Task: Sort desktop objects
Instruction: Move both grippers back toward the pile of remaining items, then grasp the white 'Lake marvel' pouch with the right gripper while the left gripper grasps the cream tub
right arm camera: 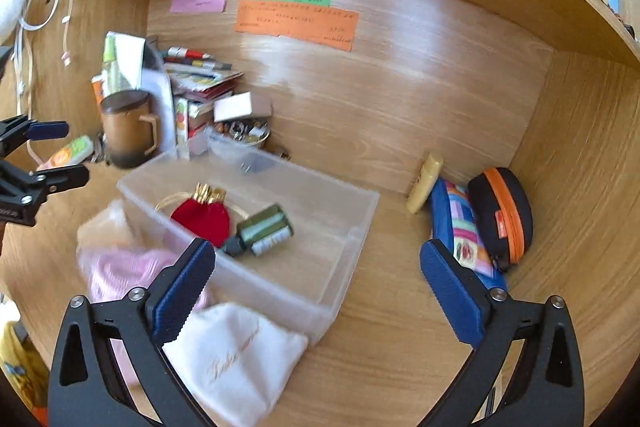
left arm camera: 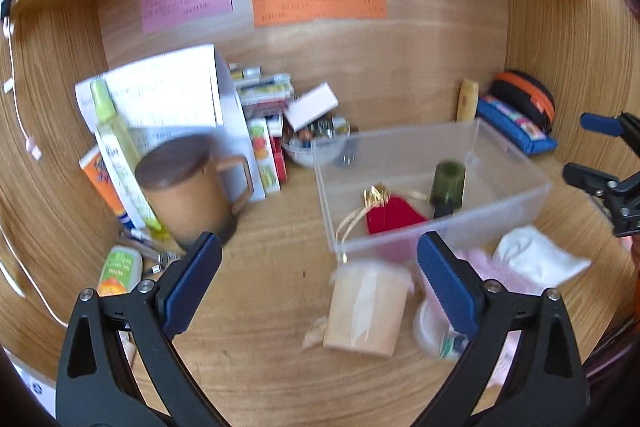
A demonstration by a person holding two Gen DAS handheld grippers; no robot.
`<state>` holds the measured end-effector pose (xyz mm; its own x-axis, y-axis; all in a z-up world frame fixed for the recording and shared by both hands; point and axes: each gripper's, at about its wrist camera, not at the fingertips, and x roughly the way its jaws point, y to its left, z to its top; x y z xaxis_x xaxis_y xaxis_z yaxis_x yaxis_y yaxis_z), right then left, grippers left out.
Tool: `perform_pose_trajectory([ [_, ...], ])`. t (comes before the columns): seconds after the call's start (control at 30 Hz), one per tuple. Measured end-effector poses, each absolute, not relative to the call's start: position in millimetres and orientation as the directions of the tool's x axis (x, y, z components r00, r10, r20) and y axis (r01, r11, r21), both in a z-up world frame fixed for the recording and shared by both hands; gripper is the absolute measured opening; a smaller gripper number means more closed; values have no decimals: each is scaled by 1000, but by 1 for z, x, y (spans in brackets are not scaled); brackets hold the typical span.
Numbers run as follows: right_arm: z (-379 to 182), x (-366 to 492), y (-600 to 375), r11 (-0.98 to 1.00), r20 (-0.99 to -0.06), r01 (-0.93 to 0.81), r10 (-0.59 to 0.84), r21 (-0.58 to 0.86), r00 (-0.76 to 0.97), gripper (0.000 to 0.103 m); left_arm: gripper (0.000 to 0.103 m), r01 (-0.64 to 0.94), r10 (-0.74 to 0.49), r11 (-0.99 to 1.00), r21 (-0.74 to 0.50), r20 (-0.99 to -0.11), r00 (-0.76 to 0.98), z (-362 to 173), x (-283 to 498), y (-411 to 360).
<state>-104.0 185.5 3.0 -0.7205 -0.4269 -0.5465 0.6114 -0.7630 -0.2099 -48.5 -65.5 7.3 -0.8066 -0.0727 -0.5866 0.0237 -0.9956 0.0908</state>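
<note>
Both claws are seen wide open and nothing is held between their pads: the left claw (left arm camera: 320, 279) hangs above the front of the tabletop (left arm camera: 264, 267), and the right claw (right arm camera: 318, 287) hangs over the near edge of the clear plastic bin (right arm camera: 340, 267). Inside the bin a red pouch (right arm camera: 202, 217) with gold trim and a small green bottle (right arm camera: 266, 229) are already lying side by side. Outside it, several things are still to be sorted: a beige packet (left arm camera: 368, 311) lies just before the left claw, a white cloth bag (right arm camera: 236, 355) lies against the front wall of the bin under the right claw, and something pink and soft (right arm camera: 120, 267) lies beside it. It is judged that the next pick is being chosen. For the left claw the beige packet is the nearest; it should be approached from above with the pads on its two long sides, so that the round container (left arm camera: 432, 331) beside it is not pushed. The white cloth bag is soft, so it should be pinched at a gathered fold and lifted clear of the bin wall before it is carried over. The brown mug (left arm camera: 188, 187) at the back left should be kept away from.
</note>
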Motion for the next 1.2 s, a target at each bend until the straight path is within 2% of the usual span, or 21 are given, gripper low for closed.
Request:
perform_pose_trajectory([
  [0.2,-21,-91,195,-753,-597,631,-423,-187,-681,102,99,18,-74,-996,93,-643,-762,-19,-42,-67],
  [0.77,-86,-104,186,-710,-762,702,-487,60,-427,102,99,-10,-26,-999,44,-741,-672,-66,-59,-64],
  [1.0,-96,-119,172,-708,-803,701,-463,81,-376,102,99,-43,-30,-996,77,-751,-659,-68,-78,-58],
  [1.2,-100,-120,165,-693,-811,720,-434,21,-393,102,99,-63,-18,-995,77,-760,-650,-69,-90,-55],
])
